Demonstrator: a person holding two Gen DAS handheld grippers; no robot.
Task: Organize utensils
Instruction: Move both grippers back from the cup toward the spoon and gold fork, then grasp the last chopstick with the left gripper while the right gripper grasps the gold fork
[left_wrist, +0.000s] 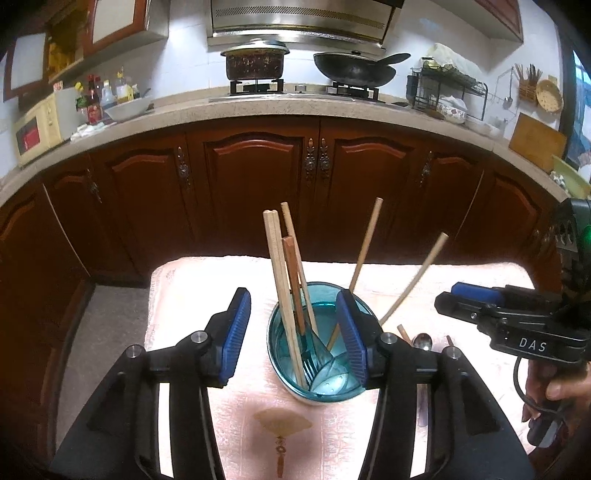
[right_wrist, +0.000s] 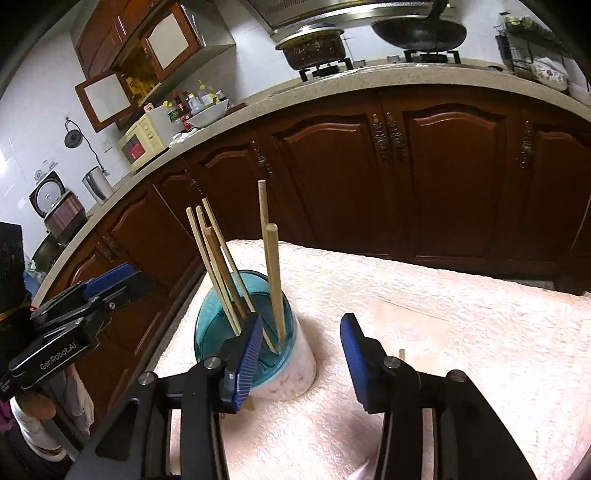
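A teal holder cup (left_wrist: 291, 365) stands on the pink cloth (left_wrist: 192, 295) and holds several wooden chopsticks (left_wrist: 280, 291) and a fork (left_wrist: 308, 363). My left gripper (left_wrist: 293, 336) is open and empty, its jaws just above and around the cup's near side. A metal spoon (left_wrist: 422, 341) and a chopstick end (left_wrist: 403, 333) lie on the cloth right of the cup. In the right wrist view the cup (right_wrist: 218, 314) and chopsticks (right_wrist: 273, 280) sit at left. My right gripper (right_wrist: 301, 354) is open and empty, right of the cup; it also shows in the left wrist view (left_wrist: 469, 301).
Dark wooden cabinets (left_wrist: 255, 177) stand beyond the table under a stone counter (left_wrist: 258, 107) with a stove, a pot (left_wrist: 255, 62) and a wok (left_wrist: 354, 68). The cloth (right_wrist: 461, 332) stretches right of the cup. The left gripper (right_wrist: 85, 306) shows at the left edge.
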